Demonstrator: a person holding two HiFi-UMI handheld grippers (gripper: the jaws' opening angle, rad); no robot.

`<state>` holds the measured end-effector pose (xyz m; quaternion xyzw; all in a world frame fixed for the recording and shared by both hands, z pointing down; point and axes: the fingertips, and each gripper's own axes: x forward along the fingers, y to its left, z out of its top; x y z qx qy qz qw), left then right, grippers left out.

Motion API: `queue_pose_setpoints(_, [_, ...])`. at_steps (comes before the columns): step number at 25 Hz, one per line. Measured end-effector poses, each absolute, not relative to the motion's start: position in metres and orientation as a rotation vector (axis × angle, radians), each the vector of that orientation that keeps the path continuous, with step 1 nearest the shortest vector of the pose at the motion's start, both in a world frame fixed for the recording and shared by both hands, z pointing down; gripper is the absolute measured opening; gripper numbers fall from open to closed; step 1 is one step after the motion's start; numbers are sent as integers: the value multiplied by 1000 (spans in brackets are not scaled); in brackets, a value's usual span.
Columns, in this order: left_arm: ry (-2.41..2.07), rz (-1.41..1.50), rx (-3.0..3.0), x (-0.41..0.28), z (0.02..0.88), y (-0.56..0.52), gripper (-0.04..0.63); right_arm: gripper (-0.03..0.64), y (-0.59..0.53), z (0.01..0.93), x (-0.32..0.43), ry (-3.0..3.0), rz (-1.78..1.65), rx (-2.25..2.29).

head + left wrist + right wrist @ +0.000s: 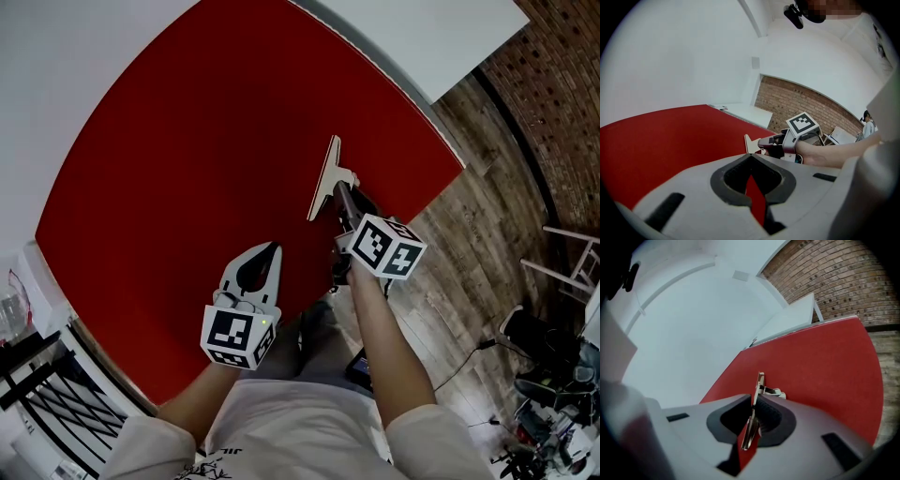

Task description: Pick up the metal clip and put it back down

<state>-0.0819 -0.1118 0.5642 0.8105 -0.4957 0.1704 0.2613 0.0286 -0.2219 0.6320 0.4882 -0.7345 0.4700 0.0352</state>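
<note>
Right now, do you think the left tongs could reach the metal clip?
Probably yes: only bare red table lies between the left tongs and the metal clip. The right tongs grip its handle, though, so mainly the long flat edge is free.

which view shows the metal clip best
Head view: the whole metal clip shows in outline against the red table. Right gripper view shows it edge-on between the jaws; left gripper view shows only a pale corner.

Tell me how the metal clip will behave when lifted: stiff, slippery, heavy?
Probably stiff: the metal clip looks like thin, rigid plate. It may slip or pivot, since the right gripper pinches only its narrow shiny handle. Likely light, so it should lift off the red table easily.
</note>
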Motion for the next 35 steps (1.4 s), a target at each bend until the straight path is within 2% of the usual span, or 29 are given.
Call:
queue_pose_setpoints(10, [-1359, 447, 2206, -80, 555, -108, 5, 19, -214, 609, 28, -2313, 1285, 1468])
queue_pose_setpoints(25, [-1416, 393, 2371, -76, 453, -105, 5, 18, -162, 455, 63, -2496, 528, 1414])
queue_pose_setpoints(35, [-1395, 328, 2438, -64, 404, -68, 5, 18, -75, 388, 69, -2515, 489, 1493])
